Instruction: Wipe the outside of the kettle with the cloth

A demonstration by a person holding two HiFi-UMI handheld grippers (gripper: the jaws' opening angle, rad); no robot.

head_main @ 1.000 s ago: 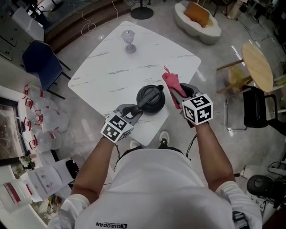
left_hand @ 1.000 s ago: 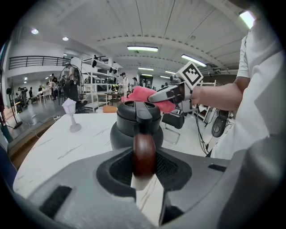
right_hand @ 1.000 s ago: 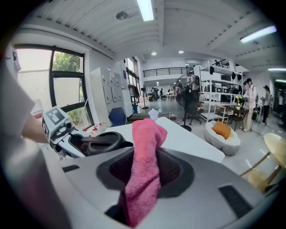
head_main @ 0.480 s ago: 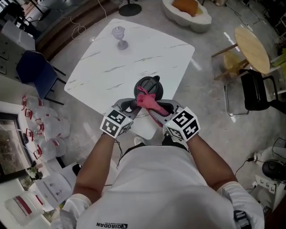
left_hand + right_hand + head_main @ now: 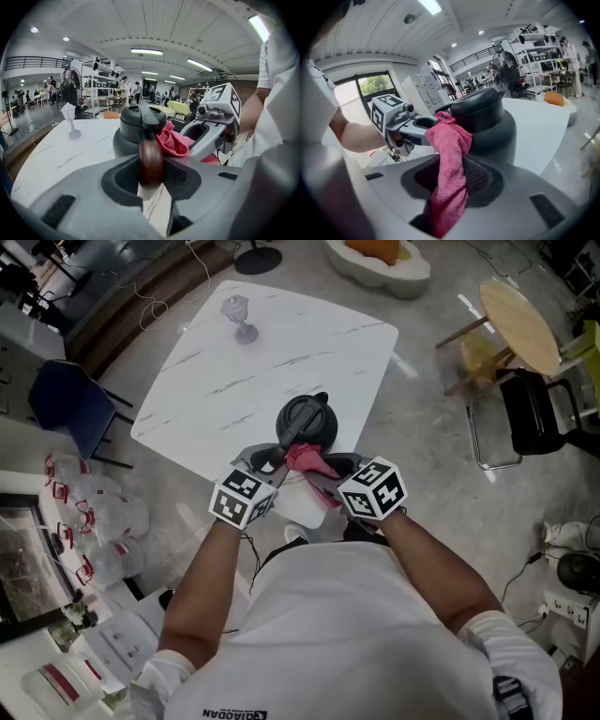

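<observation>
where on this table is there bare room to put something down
Bare: the wide stretch of table between kettle and glass, and the table's right side up to its far corner. Crowded: the near corner, where kettle, cloth, left tool and right tool meet.

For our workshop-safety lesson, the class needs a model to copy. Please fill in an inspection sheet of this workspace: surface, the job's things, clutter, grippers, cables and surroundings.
Surface: white marbled table on a grey floor.
Job's things: black kettle near the table's near edge; pink cloth at its side.
Clutter: one clear stemmed glass at the table's far corner.
Grippers: left gripper shut on the kettle's brown handle; right gripper shut on the cloth.
Cables: a cable trails on the floor at right.
Surroundings: blue chair at left; round wooden table and black chair at right.
</observation>
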